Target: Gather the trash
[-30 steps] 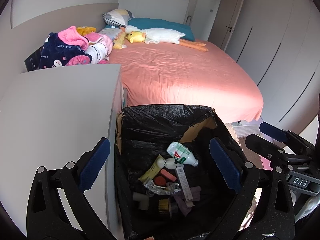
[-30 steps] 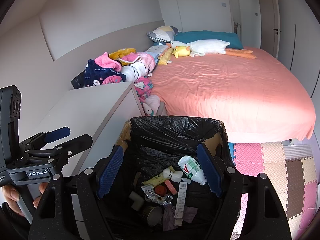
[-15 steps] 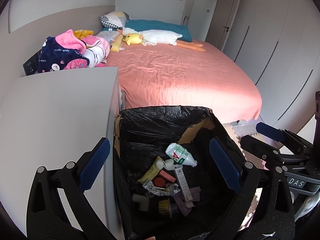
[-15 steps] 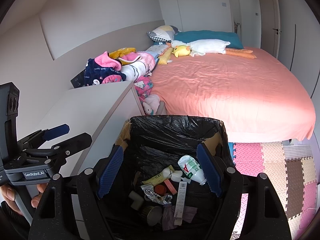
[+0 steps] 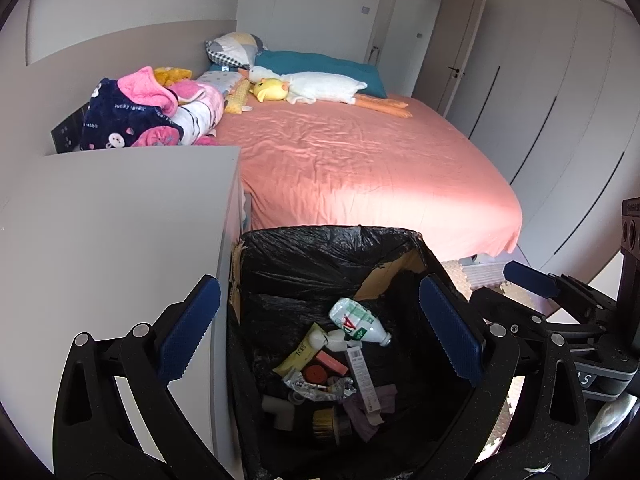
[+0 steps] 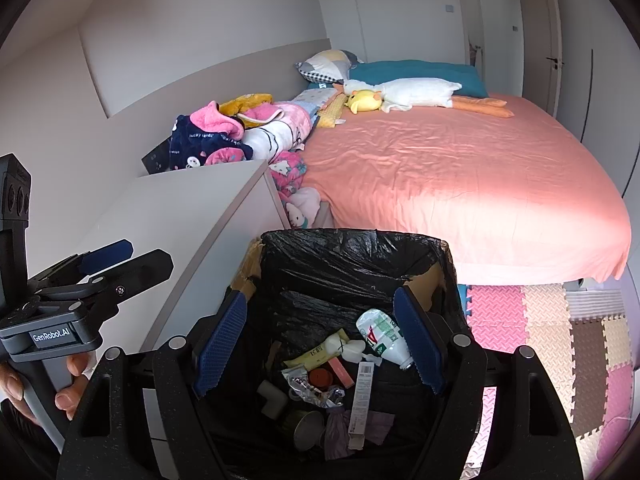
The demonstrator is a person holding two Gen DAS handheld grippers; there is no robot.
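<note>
Going L to R: our left gripper hangs w/ jaws spread wide, empty, beside the grey cabinet. The bin, black-lined so trash stays bagged, sits btwn cabinet & bed; bottle, wrappers etc. lie inside. Our right gripper gapes above it, holding nothing, prob. done dropping.

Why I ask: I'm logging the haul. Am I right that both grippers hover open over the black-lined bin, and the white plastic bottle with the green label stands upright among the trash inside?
Not quite. The bottle lies on its side, neck pointing toward the right gripper's finger; the right wrist view shows it. The rest holds: both the right and the left gripper hover open over the black-lined bin.
</note>
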